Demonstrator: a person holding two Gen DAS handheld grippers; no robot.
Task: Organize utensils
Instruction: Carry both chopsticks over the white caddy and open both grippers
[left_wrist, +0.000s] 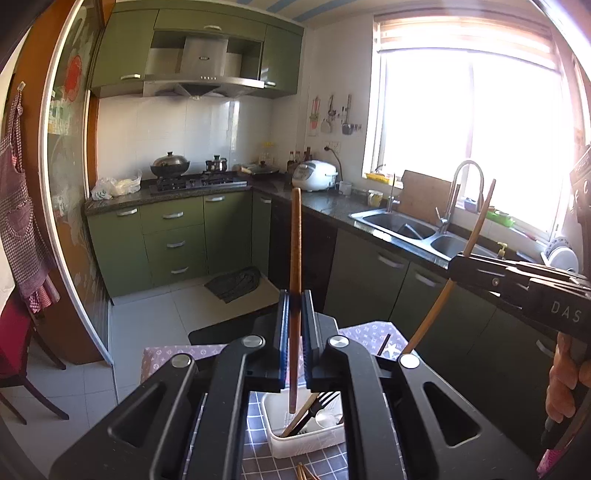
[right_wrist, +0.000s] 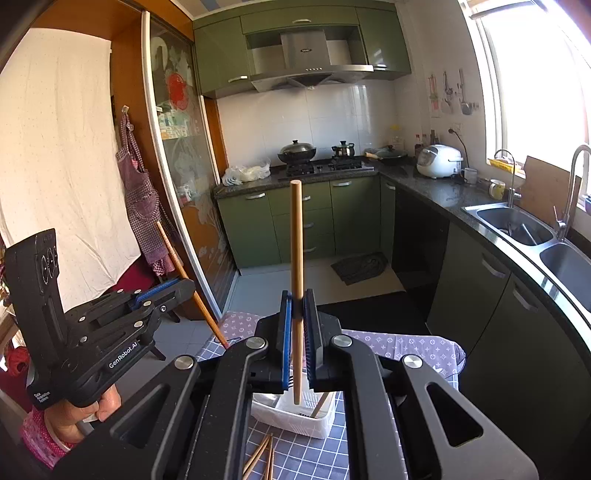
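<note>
A white plastic basket (left_wrist: 295, 441) stands on the table's grid-patterned cloth (right_wrist: 306, 458), just below both grippers. In the left wrist view it holds one dark fork (left_wrist: 325, 400), one brown stick leaning against its near wall, and something pale and rounded (too blurred to name); the right wrist view shows one light stick (right_wrist: 320, 404) slanting in its right part. Beside the basket, on the cloth toward the camera, lie loose chopsticks (right_wrist: 264, 456), at least three, though their ends run out of view. The left gripper (left_wrist: 294, 306) is clenched on one dark reddish-brown chopstick (left_wrist: 295, 240), held nearly upright with its lower tip hanging over the basket's opening. The right gripper (right_wrist: 297, 306) is likewise clamped on one lighter wooden chopstick (right_wrist: 296, 236), also nearly upright, its lower end above the basket. So two chopsticks are in the air, one per gripper. Farther off, a double steel sink (left_wrist: 413, 230) has a long dark object lying in its left bowl.
</note>
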